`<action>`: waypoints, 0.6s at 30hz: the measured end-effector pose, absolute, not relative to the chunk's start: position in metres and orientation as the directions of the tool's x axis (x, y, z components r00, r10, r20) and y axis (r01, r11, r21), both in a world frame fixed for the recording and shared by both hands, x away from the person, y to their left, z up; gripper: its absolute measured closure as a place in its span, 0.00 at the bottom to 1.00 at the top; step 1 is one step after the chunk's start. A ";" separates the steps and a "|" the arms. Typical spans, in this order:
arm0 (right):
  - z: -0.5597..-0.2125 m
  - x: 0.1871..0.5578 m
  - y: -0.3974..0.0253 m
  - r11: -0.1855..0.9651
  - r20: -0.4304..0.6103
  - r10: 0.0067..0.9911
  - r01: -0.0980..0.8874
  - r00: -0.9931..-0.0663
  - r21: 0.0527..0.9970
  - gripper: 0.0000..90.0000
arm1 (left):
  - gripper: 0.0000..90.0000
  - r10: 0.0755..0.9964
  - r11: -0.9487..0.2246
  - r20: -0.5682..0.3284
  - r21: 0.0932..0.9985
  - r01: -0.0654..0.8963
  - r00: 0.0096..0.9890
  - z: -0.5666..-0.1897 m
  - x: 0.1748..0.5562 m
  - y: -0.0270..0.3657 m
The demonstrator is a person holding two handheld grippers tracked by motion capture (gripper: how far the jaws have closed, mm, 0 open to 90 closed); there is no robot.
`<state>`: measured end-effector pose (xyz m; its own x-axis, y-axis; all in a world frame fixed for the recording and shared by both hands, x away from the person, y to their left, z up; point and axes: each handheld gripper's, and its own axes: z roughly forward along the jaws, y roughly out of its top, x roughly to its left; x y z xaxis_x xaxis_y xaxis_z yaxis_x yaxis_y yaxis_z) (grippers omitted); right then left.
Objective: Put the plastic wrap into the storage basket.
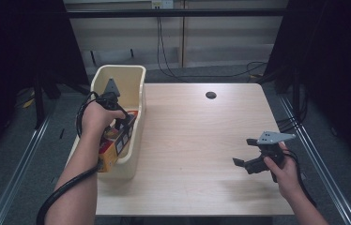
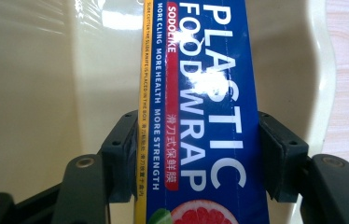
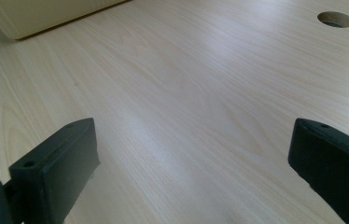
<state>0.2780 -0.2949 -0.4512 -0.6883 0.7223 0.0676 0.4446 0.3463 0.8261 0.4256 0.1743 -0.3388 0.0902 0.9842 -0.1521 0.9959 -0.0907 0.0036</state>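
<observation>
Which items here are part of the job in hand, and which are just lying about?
In the job:
- plastic food wrap box
- cream bin holding it
- left hand-held gripper, shut on the box

Lying about:
- right hand-held gripper, open over the bare table
- cable hole

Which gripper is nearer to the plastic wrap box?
Left. The left gripper has its jaws on both sides of the plastic wrap box in the bin; the right gripper is far across the table.

box (image 2: 200,116) reading "PLASTIC FOOD WRAP", "SODOLIKE"
</observation>
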 end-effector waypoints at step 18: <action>-0.453 0.279 -0.295 0.350 0.068 0.725 0.451 -0.685 0.821 0.01 | 0.44 0.982 -0.076 -0.174 0.009 0.997 0.077 -0.345 0.426 0.176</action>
